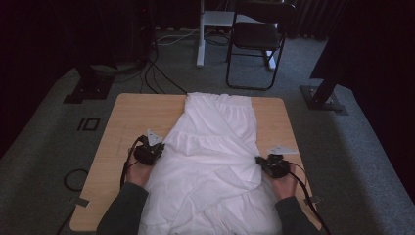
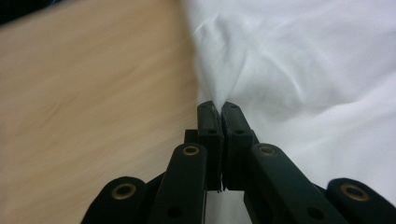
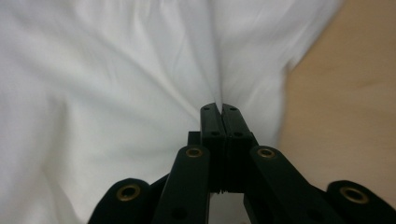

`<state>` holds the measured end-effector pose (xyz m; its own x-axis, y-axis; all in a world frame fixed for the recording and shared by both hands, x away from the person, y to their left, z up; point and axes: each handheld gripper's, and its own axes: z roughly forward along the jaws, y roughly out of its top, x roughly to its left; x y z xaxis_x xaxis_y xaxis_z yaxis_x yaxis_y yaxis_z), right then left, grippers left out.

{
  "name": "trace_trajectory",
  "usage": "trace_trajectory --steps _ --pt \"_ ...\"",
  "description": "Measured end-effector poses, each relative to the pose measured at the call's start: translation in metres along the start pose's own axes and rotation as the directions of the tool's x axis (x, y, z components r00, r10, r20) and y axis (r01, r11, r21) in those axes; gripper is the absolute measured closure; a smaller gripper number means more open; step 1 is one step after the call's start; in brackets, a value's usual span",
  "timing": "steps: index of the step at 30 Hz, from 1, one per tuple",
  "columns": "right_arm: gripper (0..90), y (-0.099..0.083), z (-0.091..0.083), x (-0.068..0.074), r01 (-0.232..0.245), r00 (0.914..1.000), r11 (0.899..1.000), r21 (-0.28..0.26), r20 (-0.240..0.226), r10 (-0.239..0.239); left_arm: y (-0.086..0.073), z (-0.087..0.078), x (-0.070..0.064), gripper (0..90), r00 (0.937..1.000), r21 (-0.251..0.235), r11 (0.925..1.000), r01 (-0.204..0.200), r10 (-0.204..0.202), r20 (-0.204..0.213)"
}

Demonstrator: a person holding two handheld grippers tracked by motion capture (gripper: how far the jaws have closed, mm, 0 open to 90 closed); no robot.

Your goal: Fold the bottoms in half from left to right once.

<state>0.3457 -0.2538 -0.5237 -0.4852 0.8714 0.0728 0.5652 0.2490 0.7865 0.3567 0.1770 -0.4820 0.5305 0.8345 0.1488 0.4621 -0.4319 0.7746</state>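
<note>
Lying spread along the middle of the wooden table (image 1: 122, 117), the white garment (image 1: 215, 156) is running from the far edge down to the near edge between the person's forearms, with folds and creases crossing it. The left gripper (image 1: 155, 149) is sitting at the garment's left edge, about halfway down the table, and the right gripper (image 1: 260, 161) is sitting at its right edge, a little nearer the person. Each is being held by a hand coming in from the bottom of the high view.

In the left gripper view, the left gripper (image 2: 217, 106) is pinching a small ridge of the white garment (image 2: 299, 70), its jaws pressed together with cloth rising from between the tips; bare table (image 2: 93, 102) is showing to the left of the jaws and cloth to the right. In the right gripper view, the right gripper (image 3: 218, 108) is likewise clamping a pleat of the garment (image 3: 116, 79), jaws closed on it, with creases fanning out from the tips and bare table (image 3: 345, 107) lying to the right.
</note>
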Motion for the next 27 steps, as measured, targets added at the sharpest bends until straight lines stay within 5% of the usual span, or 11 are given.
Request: trace_trajectory --steps 1,3,5,9,10,13,19,20,22,25,27 --pt "89.6 0.003 -0.021 -0.005 -0.006 0.9988 0.996 -0.09 0.047 0.01 0.003 -0.005 -0.007 88.4 0.9997 -0.014 0.9996 -0.024 0.024 0.001" --pt "89.5 0.005 -0.042 -0.013 -0.012 0.9946 0.99 -0.143 0.1 0.027 0.006 -0.007 -0.015 78.1 0.9978 -0.004 0.9979 -0.064 0.064 -0.013" --pt "89.5 0.003 -0.042 -0.018 -0.006 0.9926 0.993 -0.118 0.12 0.02 0.004 -0.002 -0.021 65.6 0.9944 0.027 0.996 -0.085 0.087 -0.061" --pt "87.2 -0.018 -0.016 -0.035 -0.051 0.9913 0.998 0.039 0.123 0.046 -0.007 0.006 -0.014 57.8 0.9999 0.05 0.9987 -0.007 0.008 -0.014" --pt "78.7 -0.025 -0.008 -0.036 -0.066 0.9907 0.995 0.079 0.124 0.056 -0.013 0.007 -0.015 56.0 1.0 0.066 0.9978 0.0 -0.001 0.006" --pt "69.1 -0.027 -0.009 -0.032 -0.061 0.99 0.996 0.064 0.131 0.052 -0.017 0.006 -0.018 54.6 0.9995 0.069 0.9976 -0.009 0.007 0.031" --pt "55.4 -0.021 -0.027 0.003 -0.001 1.0 1.0 -0.001 0.005 0.001 -0.029 0.003 -0.041 53.5 0.9912 0.064 0.9978 -0.016 0.008 0.132" --pt "53.9 -0.024 -0.03 0.016 -0.005 0.9954 1.0 -0.025 -0.096 0.003 -0.036 0.002 -0.053 53.2 0.9837 0.077 0.9961 -0.043 0.029 0.177" --pt "51.4 -0.029 -0.028 0.027 0.005 0.9848 1.0 -0.01 -0.173 -0.006 -0.044 0.004 -0.064 52.9 0.9757 0.097 0.9919 -0.082 0.06 0.211" --pt "52.0 -0.035 -0.021 0.036 0.044 0.9816 0.998 0.044 -0.188 -0.035 -0.05 0.01 -0.072 53.0 0.9718 0.13 0.984 -0.122 0.092 0.218" --pt "60.2 -0.039 -0.009 0.039 0.083 0.9876 0.991 0.103 -0.142 -0.068 -0.055 0.018 -0.076 54.7 0.9723 0.145 0.9797 -0.139 0.107 0.208"
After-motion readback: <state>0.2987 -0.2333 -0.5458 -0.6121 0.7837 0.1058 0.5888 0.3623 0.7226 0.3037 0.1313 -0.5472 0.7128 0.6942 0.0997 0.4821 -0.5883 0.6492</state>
